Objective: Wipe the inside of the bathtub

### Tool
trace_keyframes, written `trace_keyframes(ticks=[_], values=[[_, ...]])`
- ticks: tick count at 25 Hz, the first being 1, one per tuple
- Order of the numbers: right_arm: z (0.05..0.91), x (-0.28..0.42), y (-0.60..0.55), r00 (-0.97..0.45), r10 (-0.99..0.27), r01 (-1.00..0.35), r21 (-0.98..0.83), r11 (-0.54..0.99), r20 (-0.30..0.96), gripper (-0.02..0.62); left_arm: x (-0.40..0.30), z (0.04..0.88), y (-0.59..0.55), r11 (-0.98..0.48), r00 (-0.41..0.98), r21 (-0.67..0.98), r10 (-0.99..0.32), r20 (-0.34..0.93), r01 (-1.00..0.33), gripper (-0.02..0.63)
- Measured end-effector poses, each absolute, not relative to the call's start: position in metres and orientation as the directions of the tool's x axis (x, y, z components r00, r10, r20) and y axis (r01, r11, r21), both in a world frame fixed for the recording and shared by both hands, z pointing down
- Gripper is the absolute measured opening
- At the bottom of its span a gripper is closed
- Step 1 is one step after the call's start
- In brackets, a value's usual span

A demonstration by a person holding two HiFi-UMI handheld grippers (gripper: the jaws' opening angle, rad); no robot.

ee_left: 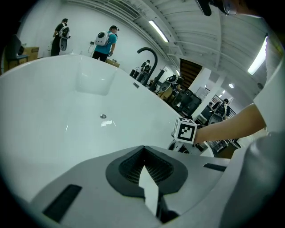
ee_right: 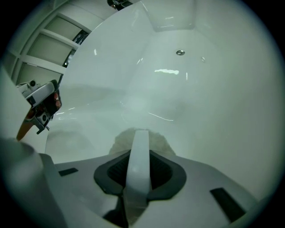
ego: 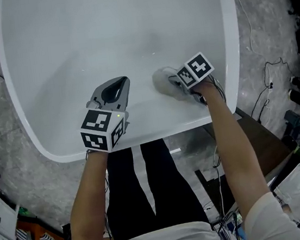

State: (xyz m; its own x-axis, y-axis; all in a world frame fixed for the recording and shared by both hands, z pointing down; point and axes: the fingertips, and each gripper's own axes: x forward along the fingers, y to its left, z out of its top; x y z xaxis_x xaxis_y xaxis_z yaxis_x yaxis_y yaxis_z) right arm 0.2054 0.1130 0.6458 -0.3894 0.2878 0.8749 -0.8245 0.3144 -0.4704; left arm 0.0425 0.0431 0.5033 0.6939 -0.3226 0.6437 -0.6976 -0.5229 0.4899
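Observation:
The white bathtub (ego: 23, 108) fills the head view, and its drain (ee_right: 180, 52) shows far ahead on the bottom. My right gripper (ego: 175, 84) reaches over the near rim and is shut on a grey wiping cloth (ego: 163, 81). The cloth is pressed against the tub's near inner wall. In the right gripper view the cloth (ee_right: 153, 139) bulges out just past the right gripper (ee_right: 140, 133). My left gripper (ego: 121, 82) hovers inside the tub to the left of the cloth, shut and holding nothing. From the left gripper (ee_left: 143, 150) I see the right gripper's marker cube (ee_left: 184, 130).
A dark curved faucet (ee_left: 149, 55) stands behind the tub's far rim. People (ee_left: 107, 41) stand in the background. Cables (ego: 265, 82) lie on the grey floor to the right. Bags and clutter (ego: 28, 237) sit at the lower left.

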Motion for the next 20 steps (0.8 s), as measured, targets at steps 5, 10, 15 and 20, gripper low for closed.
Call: trace_keyframes(ticks=[5, 10, 15, 20], values=[[0.654, 0.219, 0.11, -0.348, 0.267, -0.873, -0.414, 0.258, 0.899, 0.091, 0.051, 0.517, 0.043, -0.544, 0.685, 0.474, -0.29, 0.668, -0.692, 0.009], [0.669, 0.226, 0.106, -0.33, 0.269, -0.882, -0.397, 0.252, 0.905, 0.091, 0.059, 0.531, 0.04, -0.557, 0.678, 0.46, -0.28, 0.68, -0.691, 0.009], [0.688, 0.227, 0.101, -0.317, 0.281, -0.892, -0.385, 0.238, 0.906, 0.091, 0.054, 0.542, 0.033, -0.555, 0.667, 0.45, -0.282, 0.689, -0.7, 0.009], [0.705, 0.226, 0.093, -0.297, 0.291, -0.896, -0.371, 0.244, 0.91, 0.091, 0.05, 0.552, 0.024, -0.548, 0.656, 0.442, -0.286, 0.699, -0.71, 0.009]])
